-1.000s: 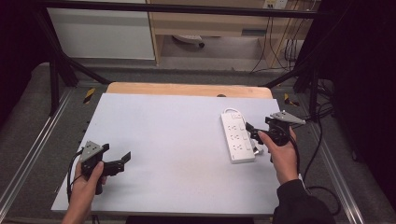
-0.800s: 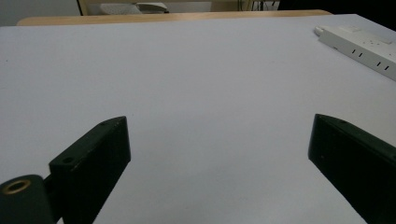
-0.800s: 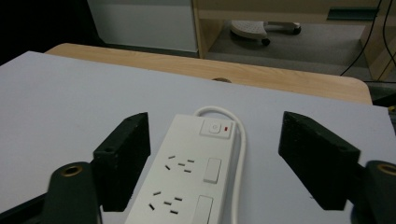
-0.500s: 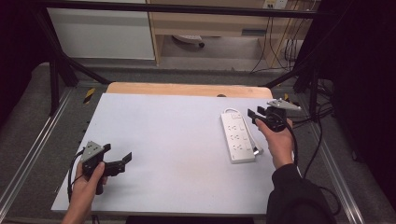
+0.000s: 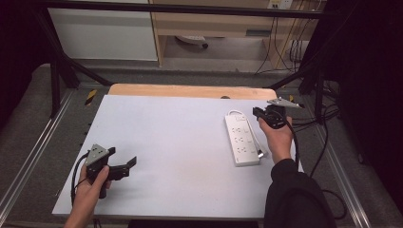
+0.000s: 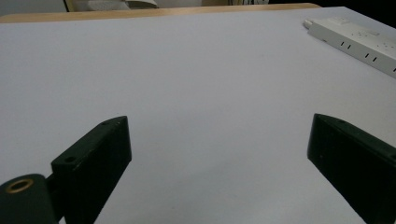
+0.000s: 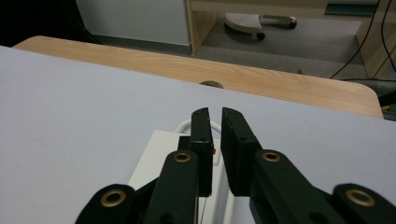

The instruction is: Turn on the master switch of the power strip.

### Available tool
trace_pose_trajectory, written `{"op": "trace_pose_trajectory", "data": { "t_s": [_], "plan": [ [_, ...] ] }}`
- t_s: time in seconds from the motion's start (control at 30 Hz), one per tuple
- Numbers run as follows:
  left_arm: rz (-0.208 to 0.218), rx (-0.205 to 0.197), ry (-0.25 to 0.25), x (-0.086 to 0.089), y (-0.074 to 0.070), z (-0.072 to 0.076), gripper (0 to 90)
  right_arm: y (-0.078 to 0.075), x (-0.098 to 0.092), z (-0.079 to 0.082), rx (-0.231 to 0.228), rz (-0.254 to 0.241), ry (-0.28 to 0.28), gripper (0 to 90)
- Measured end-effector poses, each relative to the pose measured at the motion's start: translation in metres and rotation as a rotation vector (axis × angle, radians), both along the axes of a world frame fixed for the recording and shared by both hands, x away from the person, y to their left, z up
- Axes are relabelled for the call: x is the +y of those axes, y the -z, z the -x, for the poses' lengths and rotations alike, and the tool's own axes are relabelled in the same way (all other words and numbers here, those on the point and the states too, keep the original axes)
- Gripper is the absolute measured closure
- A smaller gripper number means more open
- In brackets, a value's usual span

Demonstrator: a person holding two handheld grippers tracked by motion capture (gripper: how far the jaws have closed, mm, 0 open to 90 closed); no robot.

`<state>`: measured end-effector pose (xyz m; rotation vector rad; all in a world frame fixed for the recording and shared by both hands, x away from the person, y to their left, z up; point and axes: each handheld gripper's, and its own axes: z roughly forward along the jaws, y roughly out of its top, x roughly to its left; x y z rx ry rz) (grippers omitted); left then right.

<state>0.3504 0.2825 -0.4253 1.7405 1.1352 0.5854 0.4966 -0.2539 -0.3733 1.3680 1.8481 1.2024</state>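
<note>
The power strip [image 5: 242, 138] lies flat on the right side of the white table [image 5: 180, 137], running near to far, with its cable [image 5: 255, 137] looping along its right edge. From the high view I see my right gripper [image 5: 260, 114] held just off the strip's far right corner, above the table's right edge; its jaws look nearly together from up here. My left gripper [image 5: 127, 165] sits at the near left of the table, well apart from the strip, jaws spread and pointing right.

In the left gripper view, my two black jaws stand wide apart with nothing between them, just bare table [image 6: 187, 93]. The strip [image 6: 357, 44] shows at the far right, its socket slots facing up.

In the right gripper view, my jaws are almost closed, only a thin gap left between the pads, and they hold nothing. Below them is the far end of the strip [image 7: 154, 158], with a small red spot, maybe a switch [image 7: 213, 151], just beside the left jaw. The white cable [image 7: 184, 125] curves out past the strip's far end. Beyond that runs the table's wooden edge [image 7: 261, 79], with a round hole in it.
</note>
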Motion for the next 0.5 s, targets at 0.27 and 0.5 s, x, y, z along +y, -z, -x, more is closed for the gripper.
{"op": "trace_pose_trajectory", "data": {
  "t_s": [0.27, 0.5],
  "plan": [
    [-0.001, 0.002, -0.006, 0.000, 0.001, -0.001, 6.5, 0.007, 0.005, -0.012, 0.000, -0.006, 0.034, 90.0],
    [-0.002, 0.003, -0.005, -0.001, 0.001, -0.001, 6.4, 0.011, 0.014, -0.022, 0.009, -0.011, 0.054, 90.0]
  ]
}}
